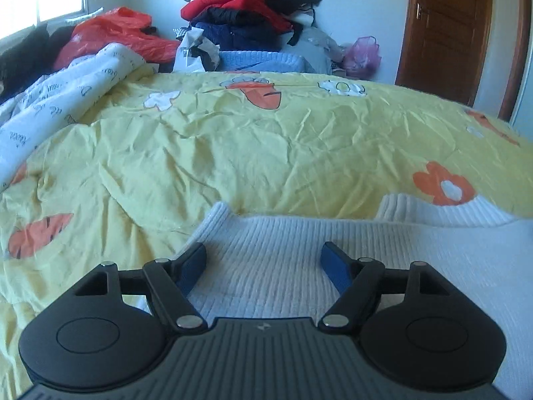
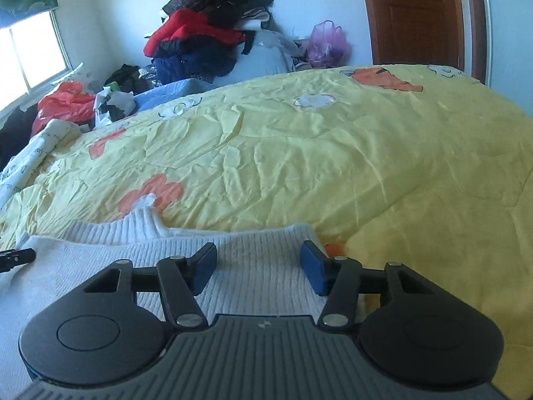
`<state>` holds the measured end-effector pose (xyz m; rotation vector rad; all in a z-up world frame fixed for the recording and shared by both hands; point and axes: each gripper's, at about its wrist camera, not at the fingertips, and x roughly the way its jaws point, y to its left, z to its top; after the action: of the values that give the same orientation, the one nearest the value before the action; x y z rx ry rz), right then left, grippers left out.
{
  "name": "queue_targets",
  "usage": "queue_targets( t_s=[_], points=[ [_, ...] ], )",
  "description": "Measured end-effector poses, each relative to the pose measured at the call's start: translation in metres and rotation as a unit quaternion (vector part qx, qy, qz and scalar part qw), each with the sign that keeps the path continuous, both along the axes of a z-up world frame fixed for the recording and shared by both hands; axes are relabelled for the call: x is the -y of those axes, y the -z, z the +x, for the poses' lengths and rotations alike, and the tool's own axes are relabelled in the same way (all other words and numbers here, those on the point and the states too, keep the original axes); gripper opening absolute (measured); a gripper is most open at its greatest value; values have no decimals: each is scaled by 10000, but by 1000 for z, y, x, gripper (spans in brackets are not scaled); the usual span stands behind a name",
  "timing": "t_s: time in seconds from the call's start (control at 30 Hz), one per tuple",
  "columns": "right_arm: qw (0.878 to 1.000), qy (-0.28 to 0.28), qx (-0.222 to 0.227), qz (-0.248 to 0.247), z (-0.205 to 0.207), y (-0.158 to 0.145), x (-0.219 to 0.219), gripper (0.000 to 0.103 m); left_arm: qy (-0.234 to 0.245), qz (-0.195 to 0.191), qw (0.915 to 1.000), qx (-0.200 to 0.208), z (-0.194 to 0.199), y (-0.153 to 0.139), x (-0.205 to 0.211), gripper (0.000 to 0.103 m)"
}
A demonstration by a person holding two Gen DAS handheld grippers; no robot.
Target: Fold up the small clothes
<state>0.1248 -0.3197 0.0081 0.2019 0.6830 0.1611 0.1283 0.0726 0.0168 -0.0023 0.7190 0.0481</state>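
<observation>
A white ribbed knit sweater point(image 1: 283, 266) lies flat on the yellow quilt point(image 1: 266, 146) at the near edge of the bed. My left gripper point(image 1: 263, 250) is open and empty, hovering just over the sweater's left shoulder part. The sweater also shows in the right wrist view point(image 2: 260, 266), with its collar point(image 2: 143, 220) to the left. My right gripper point(image 2: 258, 253) is open and empty over the sweater's right part near its edge. A black tip of the left gripper point(image 2: 16, 256) shows at the far left of the right wrist view.
The yellow quilt with orange carrots and white flowers point(image 2: 333, 153) covers the bed. A pile of dark and red clothes point(image 1: 246, 13) stands at the far side by the wall. A white printed blanket point(image 1: 60, 100), a red plastic bag point(image 1: 113, 33) and a brown door point(image 1: 446, 30) are around.
</observation>
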Motion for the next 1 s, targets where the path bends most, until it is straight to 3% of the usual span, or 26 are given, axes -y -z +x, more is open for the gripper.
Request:
queue_targets(
  t_s=[0.07, 0.2, 0.27, 0.33, 0.37, 0.43, 0.53, 0.63, 0.9, 1.0],
  points=[
    [9996, -33, 9, -278, 0, 1, -9, 61, 24, 182, 9998, 3, 0, 2, 6, 78],
    [9981, 35, 186, -583, -9, -11, -23, 61, 22, 65, 10000, 25, -2, 2, 4, 78],
    [9950, 228, 600, -768, -23, -28, -38, 68, 29, 116, 9999, 32, -4, 1, 6, 78],
    [9937, -31, 898, -677, -38, -39, -53, 77, 38, 136, 9999, 29, -2, 1, 7, 78],
    [9936, -263, 893, -636, -43, -41, -61, 83, 37, 125, 9999, 28, -1, 1, 6, 78],
    [9921, -660, 727, -779, -44, -34, -78, 84, 39, 122, 9999, 27, -1, 1, 6, 78],
    [9907, -731, 173, -1133, -33, 0, -86, 84, 41, 118, 9999, 33, -2, 1, 6, 78],
    [9946, -722, 141, -728, -29, 1, -74, 87, 43, 87, 9999, 38, -2, 1, 5, 78],
    [9938, -732, 182, -811, -29, 3, -81, 88, -60, 178, 9998, 44, -7, -7, 9, 80],
    [9944, -699, 211, -765, -33, 1, -77, 88, 5, 33, 9993, 380, -38, -29, 20, 80]
  ],
)
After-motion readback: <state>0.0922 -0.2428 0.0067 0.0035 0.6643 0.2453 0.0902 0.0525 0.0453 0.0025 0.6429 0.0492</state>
